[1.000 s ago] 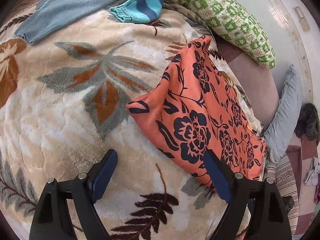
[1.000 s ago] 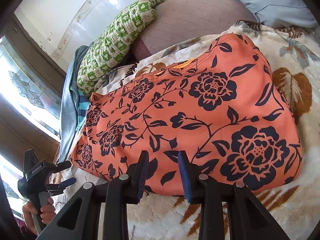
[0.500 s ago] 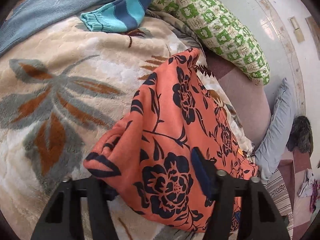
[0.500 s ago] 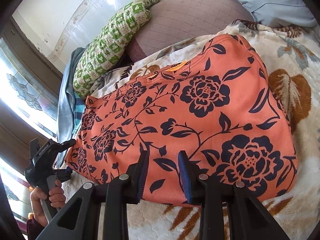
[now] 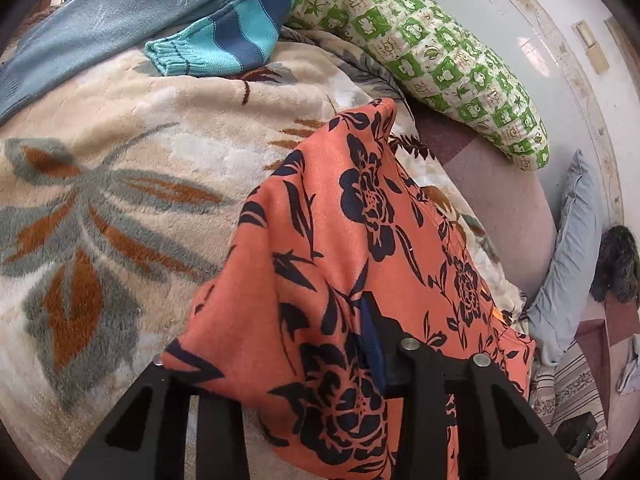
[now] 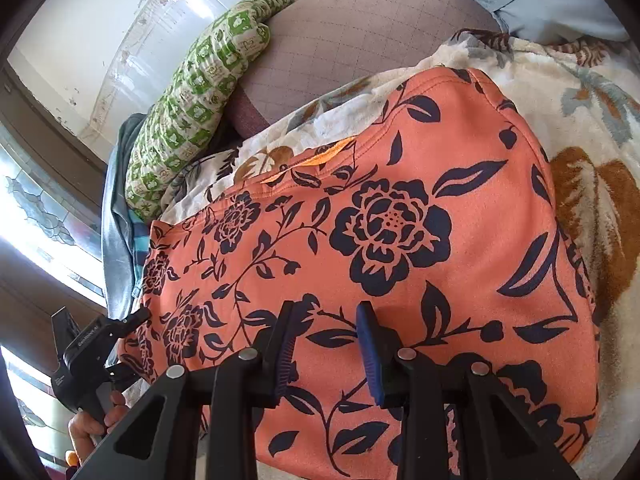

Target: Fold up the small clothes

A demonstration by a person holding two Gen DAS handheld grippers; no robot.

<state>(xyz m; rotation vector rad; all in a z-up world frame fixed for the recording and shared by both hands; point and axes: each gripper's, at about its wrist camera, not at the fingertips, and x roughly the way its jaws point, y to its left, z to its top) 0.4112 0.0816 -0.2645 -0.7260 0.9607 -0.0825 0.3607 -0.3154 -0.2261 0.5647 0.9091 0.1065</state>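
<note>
An orange garment with dark blue flowers [image 5: 360,248] lies on a floral blanket [image 5: 120,200]. In the left wrist view its near corner is lifted and drapes over my left gripper [image 5: 320,344], hiding the left finger; the jaws are closed in on the cloth. In the right wrist view the garment [image 6: 380,220] lies spread flat. My right gripper [image 6: 326,346] hovers over its near edge, jaws a little apart with nothing between them. The left gripper [image 6: 100,344] shows at the garment's far left corner, held by a hand.
A green patterned pillow [image 5: 432,56] and a grey-blue sweater [image 5: 132,8] with a teal striped cuff [image 5: 216,40] lie at the far edge. A pale blue pillow [image 5: 568,264] lies to the right. A window [image 6: 36,216] is at left in the right wrist view.
My left gripper moved onto the garment's corner, closed on it and lifted it. My right gripper moved forward over the garment's near edge, jaws unchanged.
</note>
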